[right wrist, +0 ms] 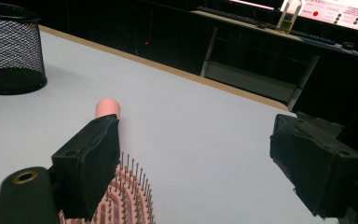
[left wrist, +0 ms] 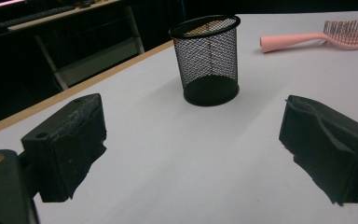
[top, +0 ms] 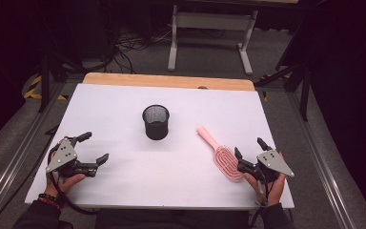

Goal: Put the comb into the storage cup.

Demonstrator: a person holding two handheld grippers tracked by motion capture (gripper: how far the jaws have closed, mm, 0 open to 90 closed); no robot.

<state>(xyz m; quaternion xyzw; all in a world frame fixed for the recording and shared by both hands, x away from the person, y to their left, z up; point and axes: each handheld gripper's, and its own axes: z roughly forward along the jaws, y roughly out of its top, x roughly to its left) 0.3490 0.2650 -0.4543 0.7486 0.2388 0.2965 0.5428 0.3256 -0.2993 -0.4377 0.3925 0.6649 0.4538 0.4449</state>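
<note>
A white table point(top: 124, 186) with a wooden far edge point(top: 169, 80) stands on grey floor point(top: 209, 52). Behind it are a white-legged desk point(top: 213, 21) and cables point(top: 128, 45). The dim room possibly holds a lit screen point(right wrist: 340, 14).

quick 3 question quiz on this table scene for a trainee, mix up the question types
1. True or false: the pink hairbrush stands inside the black mesh cup.
2. Which gripper is nearer the hairbrush? A) left gripper B) right gripper
3. Fill in: the hairbrush lies with its bristles facing ____.

Key
1. False: it lies flat on the white table, apart from the cup.
2. B: one of its jaws sits over the brush head, both jaws spread, nothing held.
3. Up.
</note>
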